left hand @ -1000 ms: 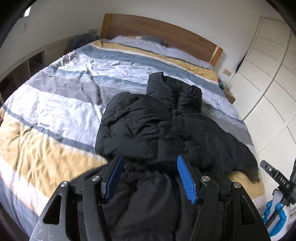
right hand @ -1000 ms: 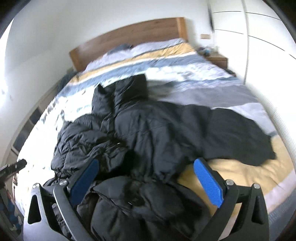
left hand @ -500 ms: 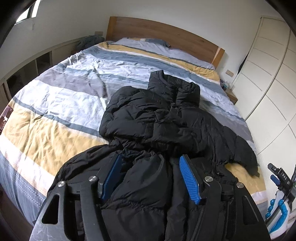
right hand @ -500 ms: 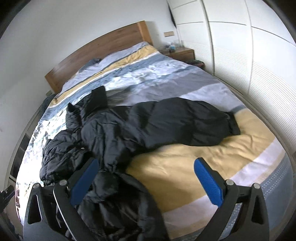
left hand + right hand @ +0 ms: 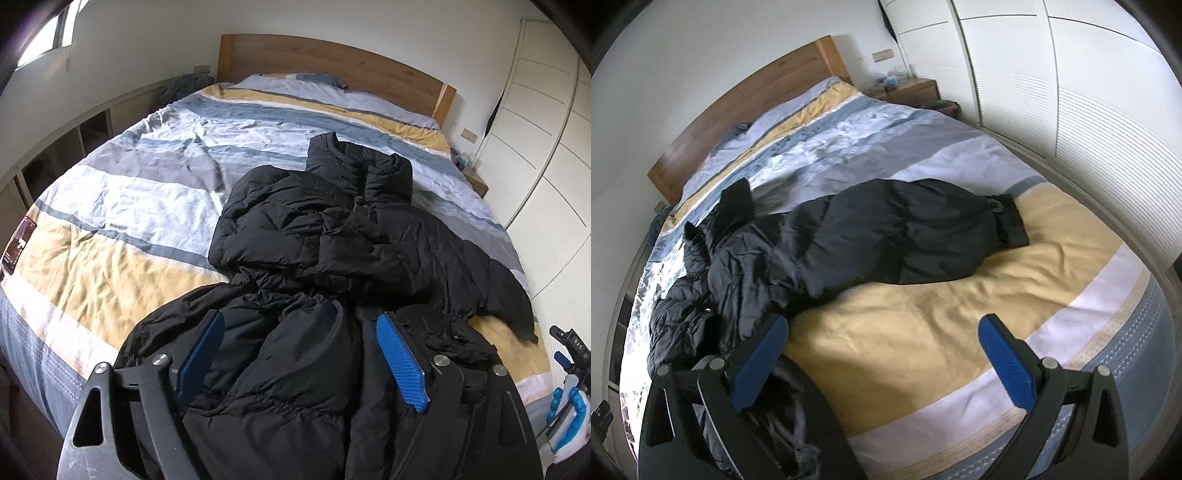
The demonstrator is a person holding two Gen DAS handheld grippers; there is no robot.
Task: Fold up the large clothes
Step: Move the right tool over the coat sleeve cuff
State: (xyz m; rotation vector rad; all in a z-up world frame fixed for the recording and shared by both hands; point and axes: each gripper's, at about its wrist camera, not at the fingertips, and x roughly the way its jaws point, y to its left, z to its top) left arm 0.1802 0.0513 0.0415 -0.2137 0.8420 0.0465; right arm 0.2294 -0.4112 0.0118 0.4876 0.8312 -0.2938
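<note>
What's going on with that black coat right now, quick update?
Left hand-held gripper open, jaws straddling the rumpled hem. Right hand-held gripper open, empty, over the striped duvet. Black puffer jacket unfolded, one sleeve stretched out. Nothing blocking.

The bed (image 5: 122,221) is seen from its foot end in both views, looking toward the headboard (image 5: 332,62). The left view is held close over the black jacket (image 5: 332,240). The same jacket (image 5: 849,236) is seen from farther right.
</note>
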